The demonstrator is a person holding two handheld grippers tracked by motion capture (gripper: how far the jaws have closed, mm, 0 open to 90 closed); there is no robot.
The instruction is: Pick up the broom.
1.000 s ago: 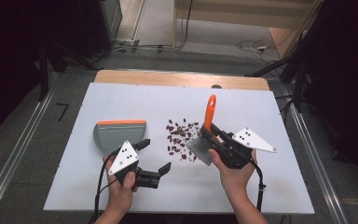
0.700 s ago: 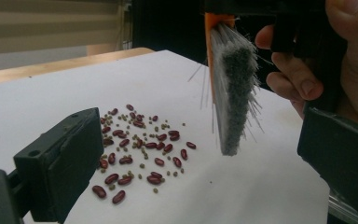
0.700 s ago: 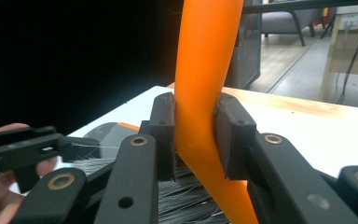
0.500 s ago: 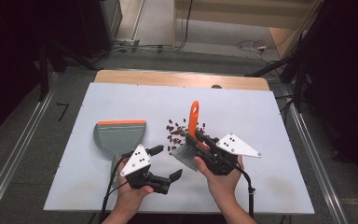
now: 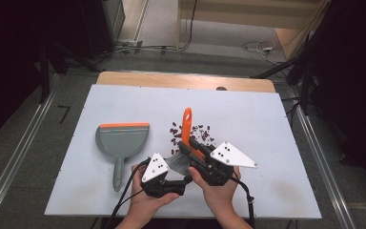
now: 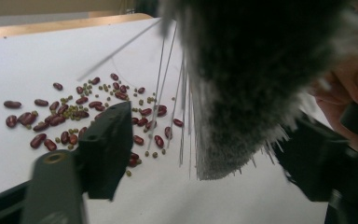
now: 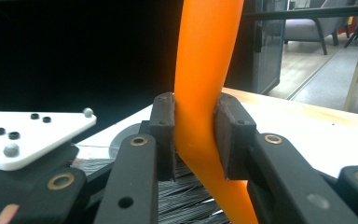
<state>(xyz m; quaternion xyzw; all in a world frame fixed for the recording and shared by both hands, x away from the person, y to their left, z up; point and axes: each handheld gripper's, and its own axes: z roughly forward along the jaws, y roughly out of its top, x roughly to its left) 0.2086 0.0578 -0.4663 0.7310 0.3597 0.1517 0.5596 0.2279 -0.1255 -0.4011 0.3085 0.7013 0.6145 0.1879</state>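
A brush with an orange handle (image 5: 186,123) and dark bristles (image 5: 176,162) is held upright and tilted at the table's front middle. My right gripper (image 5: 191,144) is shut on the handle (image 7: 204,112), which both pads pinch. Just left of it my left gripper (image 5: 183,179) is open, and the bristles (image 6: 242,93) hang between its spread jaws. Red beans and small green ones (image 6: 74,116) lie scattered on the white table just beyond the brush (image 5: 194,133).
A grey dustpan (image 5: 122,140) with an orange lip lies flat to the left of the beans, handle toward the person. The white board (image 5: 267,124) has a wooden strip along its far edge. Metal rails run along both sides.
The right gripper has carried the brush left and nearer the person. The left gripper has moved right, so the bristles now sit between its jaws.
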